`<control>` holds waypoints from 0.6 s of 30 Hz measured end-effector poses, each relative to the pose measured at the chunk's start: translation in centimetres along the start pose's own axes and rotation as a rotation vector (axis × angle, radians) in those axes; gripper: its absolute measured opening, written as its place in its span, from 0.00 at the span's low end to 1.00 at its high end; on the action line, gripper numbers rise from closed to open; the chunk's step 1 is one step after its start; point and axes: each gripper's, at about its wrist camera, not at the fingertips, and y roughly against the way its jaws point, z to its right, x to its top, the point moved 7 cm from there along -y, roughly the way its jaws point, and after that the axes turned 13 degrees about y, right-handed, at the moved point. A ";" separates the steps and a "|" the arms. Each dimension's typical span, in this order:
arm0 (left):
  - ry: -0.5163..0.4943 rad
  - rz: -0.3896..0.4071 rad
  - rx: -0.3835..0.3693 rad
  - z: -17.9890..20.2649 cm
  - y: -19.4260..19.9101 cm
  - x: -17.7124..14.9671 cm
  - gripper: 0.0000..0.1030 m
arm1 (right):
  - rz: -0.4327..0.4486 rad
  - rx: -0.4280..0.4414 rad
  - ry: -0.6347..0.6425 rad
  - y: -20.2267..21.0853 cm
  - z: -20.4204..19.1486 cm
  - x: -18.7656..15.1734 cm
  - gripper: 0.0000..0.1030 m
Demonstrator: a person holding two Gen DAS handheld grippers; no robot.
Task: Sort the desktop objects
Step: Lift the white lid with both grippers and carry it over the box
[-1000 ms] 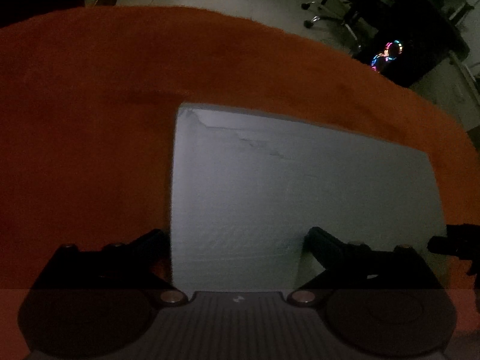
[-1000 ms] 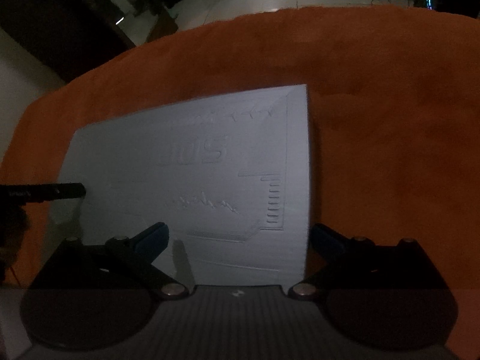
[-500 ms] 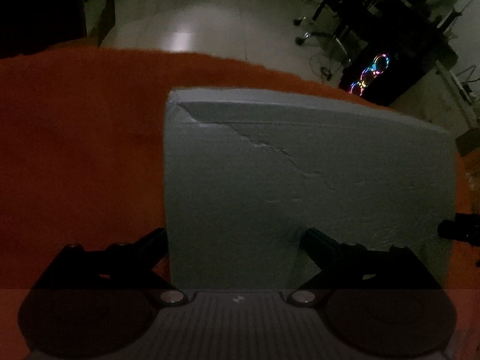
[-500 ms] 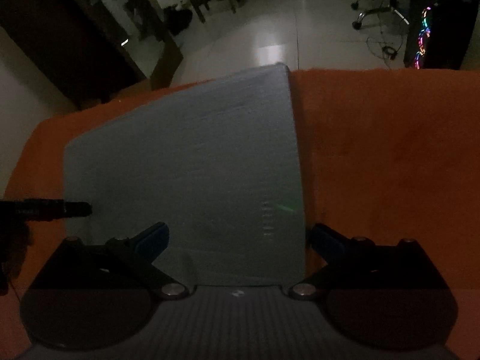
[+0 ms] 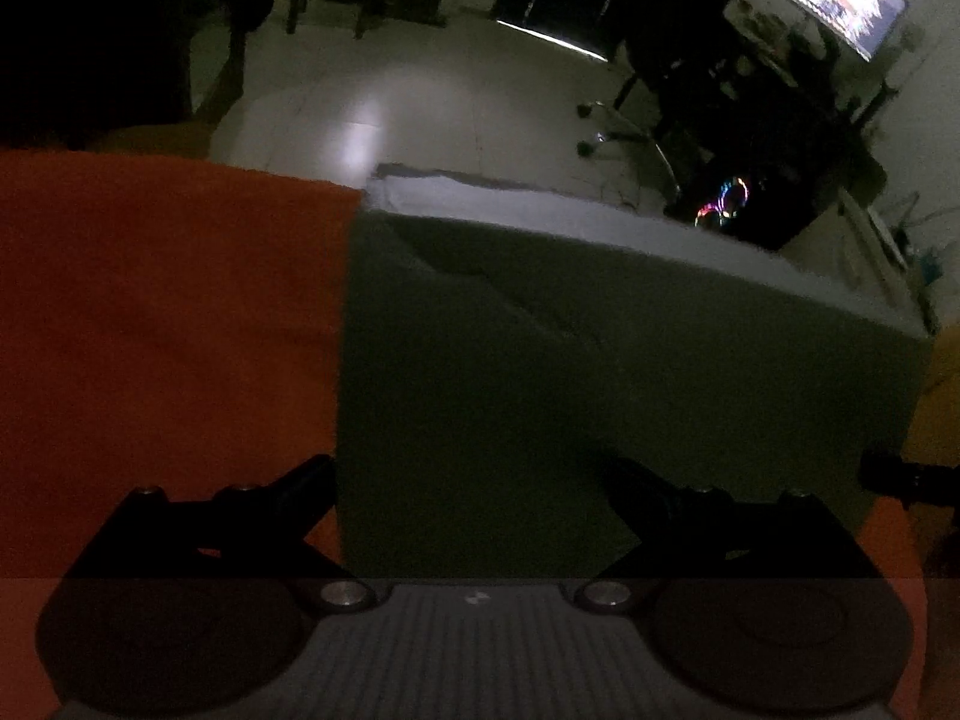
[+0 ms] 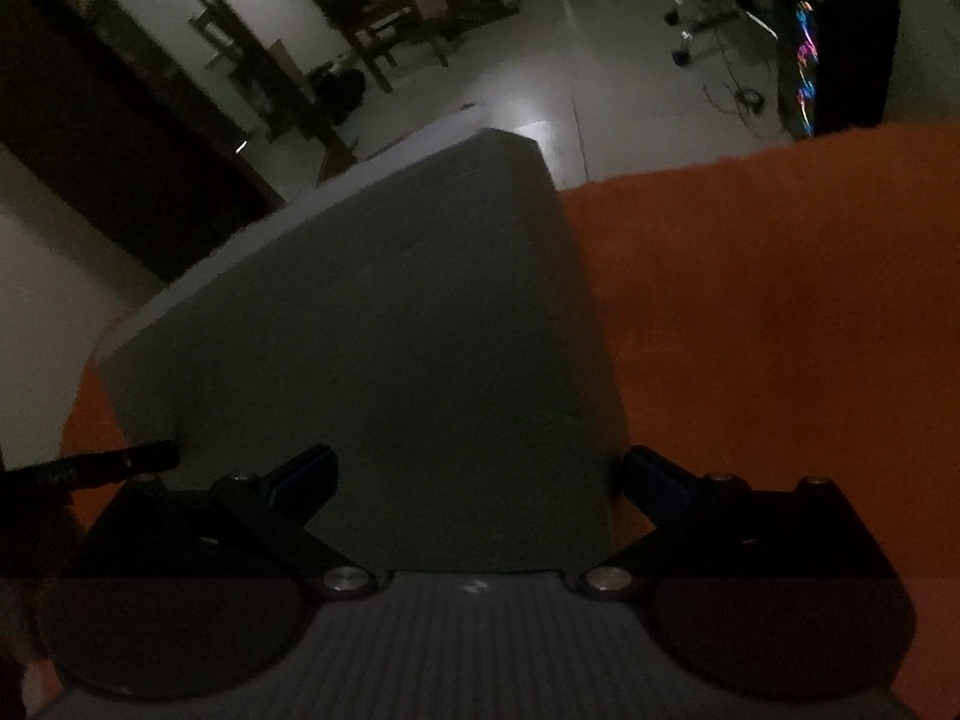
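no readable text, labels, or numbers

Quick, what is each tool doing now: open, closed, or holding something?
Left tool: fingers spread around the grey foam block; grip cannot be told.
Right tool: same block, cannot be told.

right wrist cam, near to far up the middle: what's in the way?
Gripper → grey foam slab between its fingers → slab's lit top edge → pale tiled floor → wooden chair.
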 end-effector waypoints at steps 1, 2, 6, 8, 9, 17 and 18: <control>0.001 0.000 -0.002 0.0 0.1 0.1 0.93 | -0.004 0.002 -0.018 0.1 0.2 0.0 1.00; 0.001 0.000 -0.003 0.0 0.3 0.1 0.93 | -0.009 0.004 -0.036 0.2 0.4 -0.1 1.00; -0.007 0.013 -0.001 0.2 1.7 0.0 0.93 | -0.006 0.000 -0.060 1.0 0.4 0.1 1.00; -0.010 0.030 -0.003 0.3 2.5 0.1 0.93 | 0.003 0.000 -0.060 1.8 0.0 0.2 1.00; -0.005 0.041 -0.007 0.4 3.1 0.3 0.93 | 0.012 0.000 -0.058 2.2 -0.3 0.3 1.00; 0.032 0.108 -0.037 0.5 7.0 0.5 0.93 | 0.073 0.001 -0.021 6.0 -3.3 1.1 1.00; 0.034 0.114 -0.040 0.5 7.6 0.4 0.93 | 0.079 0.000 -0.019 6.4 -3.7 1.0 1.00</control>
